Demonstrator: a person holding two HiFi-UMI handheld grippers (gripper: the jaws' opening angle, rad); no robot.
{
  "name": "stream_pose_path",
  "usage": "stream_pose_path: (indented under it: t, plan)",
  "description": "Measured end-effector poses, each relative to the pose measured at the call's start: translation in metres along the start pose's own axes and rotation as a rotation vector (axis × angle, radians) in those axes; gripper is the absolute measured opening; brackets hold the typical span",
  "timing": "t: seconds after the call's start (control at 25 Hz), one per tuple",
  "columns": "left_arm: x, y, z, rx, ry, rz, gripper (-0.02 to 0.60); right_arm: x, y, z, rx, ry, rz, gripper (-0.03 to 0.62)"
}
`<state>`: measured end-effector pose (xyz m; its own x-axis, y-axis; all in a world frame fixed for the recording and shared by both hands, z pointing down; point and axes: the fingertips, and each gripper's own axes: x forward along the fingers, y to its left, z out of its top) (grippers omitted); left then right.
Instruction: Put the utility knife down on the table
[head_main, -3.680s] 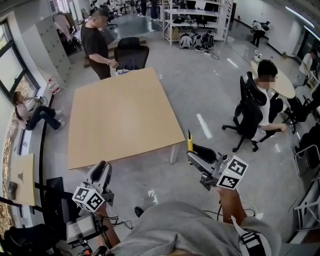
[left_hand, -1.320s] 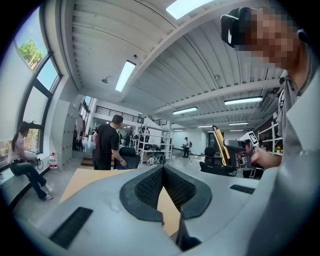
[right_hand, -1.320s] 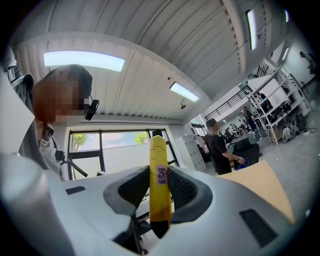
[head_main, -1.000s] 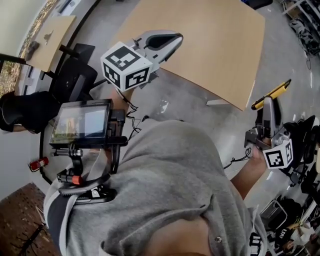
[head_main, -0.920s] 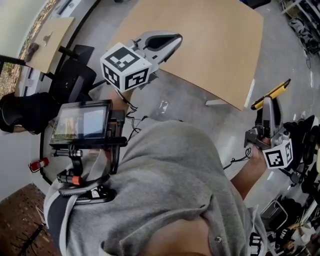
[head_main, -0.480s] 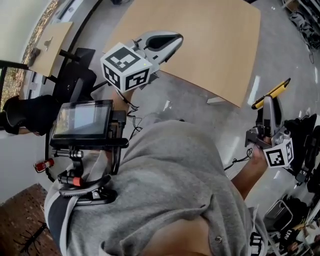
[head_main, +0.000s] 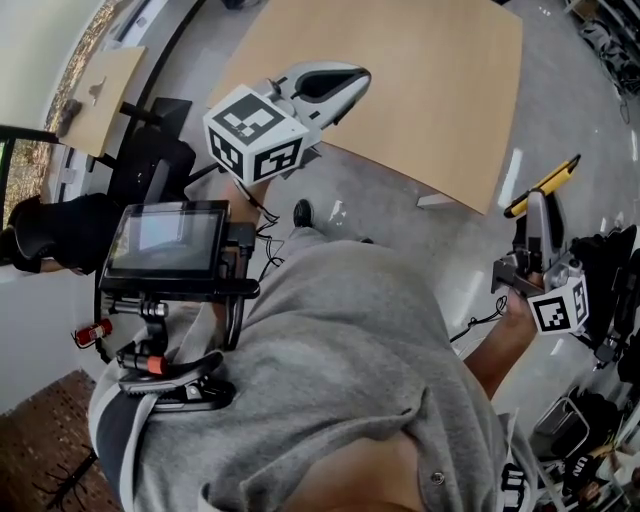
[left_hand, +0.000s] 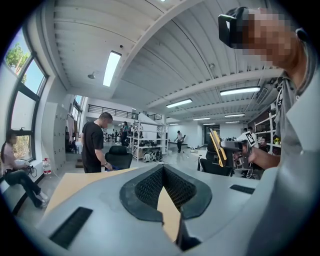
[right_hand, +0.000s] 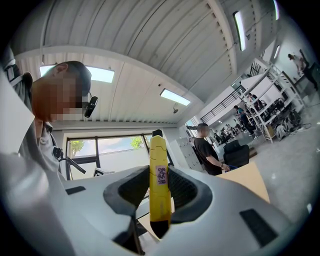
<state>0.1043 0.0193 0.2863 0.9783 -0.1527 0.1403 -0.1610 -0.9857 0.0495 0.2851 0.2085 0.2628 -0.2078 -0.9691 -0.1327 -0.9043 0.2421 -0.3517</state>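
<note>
Overhead, the head view shows the wearer's grey sweatshirt (head_main: 340, 380) filling the near half of the scene, with a small monitor (head_main: 165, 240) on a clamp at the near left. The left gripper (head_main: 345, 80) reaches over the near edge of the wooden table (head_main: 420, 90), its marker cube (head_main: 253, 133) nearest the camera. In the left gripper view its pads are pressed together at the tips with nothing between them, and only a sliver of tabletop (left_hand: 70, 182) shows through the gap behind the tips. The right gripper (head_main: 537, 205) is held at the right of the scene, off the table and just beside its near right corner, with grey floor behind it. It is clamped on the yellow utility knife (head_main: 545, 183), which crosses the jaws at a slant and sticks out on both sides. In the right gripper view the knife (right_hand: 158, 150) stands upright between the two dark pads, which pinch its body on both sides (a small label faces the camera). The knife touches no surface and is well clear of the tabletop. At the table's far edge stands a person in a black T-shirt (left_hand: 93, 147) beside a black office chair (left_hand: 119, 159).
</note>
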Motion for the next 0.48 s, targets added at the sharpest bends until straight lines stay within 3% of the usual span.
stream_pose_path:
  t: [0.12, 0.28, 0.48]
  plan:
    - [-0.005, 0.010, 0.000, 0.004, -0.006, -0.015, 0.006, 0.012, 0.008, -0.003, -0.007, 0.002, -0.009, 0.118]
    - [-0.037, 0.072, -0.007, -0.019, -0.021, -0.037, 0.006, 0.075, 0.038, -0.022, -0.018, 0.024, -0.029, 0.118]
    - [-0.032, 0.065, -0.001, -0.011, -0.036, -0.062, 0.006, 0.066, 0.041, -0.014, -0.042, 0.010, -0.045, 0.118]
